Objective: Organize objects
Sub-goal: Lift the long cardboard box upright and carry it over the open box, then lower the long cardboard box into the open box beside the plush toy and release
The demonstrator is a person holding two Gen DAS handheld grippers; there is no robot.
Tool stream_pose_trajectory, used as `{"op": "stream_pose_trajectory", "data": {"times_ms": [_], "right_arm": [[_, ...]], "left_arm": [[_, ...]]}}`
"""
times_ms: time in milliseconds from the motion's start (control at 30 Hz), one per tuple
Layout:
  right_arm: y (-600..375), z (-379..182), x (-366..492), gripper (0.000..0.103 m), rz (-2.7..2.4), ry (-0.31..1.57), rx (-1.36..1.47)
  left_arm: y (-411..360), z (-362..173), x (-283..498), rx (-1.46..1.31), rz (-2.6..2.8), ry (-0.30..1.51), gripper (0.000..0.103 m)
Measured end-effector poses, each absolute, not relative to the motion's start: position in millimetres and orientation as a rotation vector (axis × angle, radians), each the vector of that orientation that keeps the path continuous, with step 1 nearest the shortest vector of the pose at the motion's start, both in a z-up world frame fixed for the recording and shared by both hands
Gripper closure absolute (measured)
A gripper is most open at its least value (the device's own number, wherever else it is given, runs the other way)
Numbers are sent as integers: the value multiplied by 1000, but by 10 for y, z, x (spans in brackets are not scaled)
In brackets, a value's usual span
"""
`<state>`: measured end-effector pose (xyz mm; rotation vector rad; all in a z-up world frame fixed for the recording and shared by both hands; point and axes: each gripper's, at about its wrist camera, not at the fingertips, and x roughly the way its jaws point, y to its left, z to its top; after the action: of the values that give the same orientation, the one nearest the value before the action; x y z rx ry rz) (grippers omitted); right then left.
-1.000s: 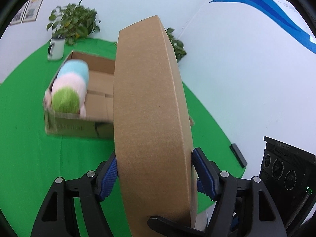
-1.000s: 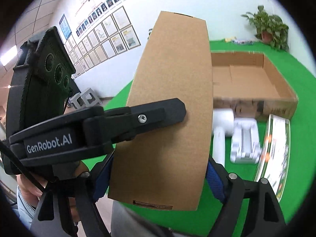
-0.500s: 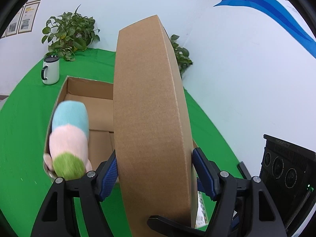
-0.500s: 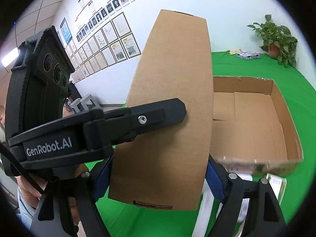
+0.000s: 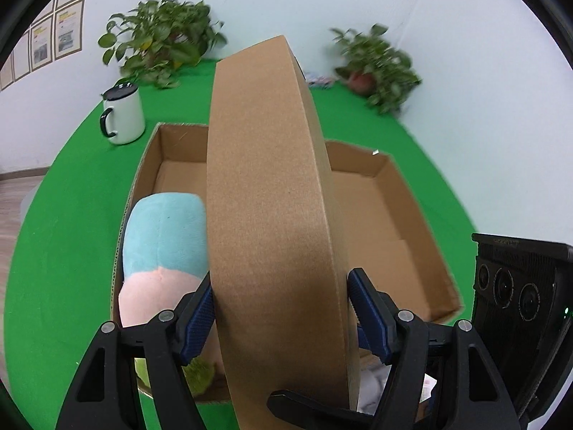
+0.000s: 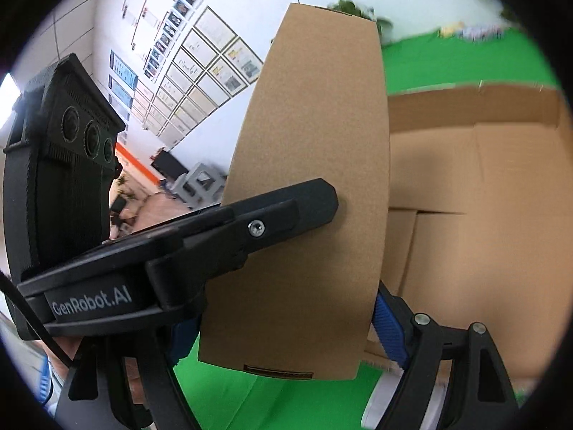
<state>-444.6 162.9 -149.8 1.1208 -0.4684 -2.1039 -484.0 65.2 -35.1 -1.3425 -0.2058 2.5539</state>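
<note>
Both grippers hold one closed brown cardboard box (image 5: 272, 215) between them, above an open shallow cardboard tray box (image 5: 390, 215). My left gripper (image 5: 281, 315) is shut on the brown box's narrow side. My right gripper (image 6: 283, 326) is shut on the same box (image 6: 315, 179) from its other side. A plush toy (image 5: 164, 251) in blue, pink and green lies in the tray's left part, half hidden behind the held box. The tray's floor (image 6: 483, 215) shows at right in the right wrist view.
A white mug with a black handle (image 5: 123, 113) stands on the green cloth (image 5: 71, 197) beyond the tray's left corner. Two potted plants (image 5: 161, 50) (image 5: 376, 68) stand at the back. White items (image 5: 376, 387) lie below the held box.
Both grippers have carried the brown box forward over the tray. The tray and plush toy now sit closer and lower in view, and the white items by the tray have dropped almost out of sight.
</note>
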Motion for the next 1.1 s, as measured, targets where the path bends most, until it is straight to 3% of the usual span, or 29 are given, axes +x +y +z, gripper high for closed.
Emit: {"op": "stream_pose_trajectory", "data": {"times_ms": [333, 667, 733, 800, 1033, 1100], "right_arm": [[1830, -2062, -4650, 18, -1958, -614, 1241], [2123, -2189, -4570, 17, -2005, -570, 1300], [2121, -2240, -4528, 21, -2005, -553, 1309], [2038, -2212, -4412, 28, -1981, -556, 1325], [1942, -2166, -4367, 29, -2013, -492, 1330], [1916, -2146, -4320, 29, -2038, -460, 1331]], "left_arm": [[826, -939, -5048, -1549, 2550, -88, 38], [882, -1218, -5168, -1668, 2591, 19, 44], [891, -1251, -5149, -1672, 2595, 37, 44], [888, -1272, -5114, -1675, 2581, 22, 45], [661, -992, -4935, -1569, 2603, -127, 45], [612, -855, -4791, -1494, 2638, -114, 39]]}}
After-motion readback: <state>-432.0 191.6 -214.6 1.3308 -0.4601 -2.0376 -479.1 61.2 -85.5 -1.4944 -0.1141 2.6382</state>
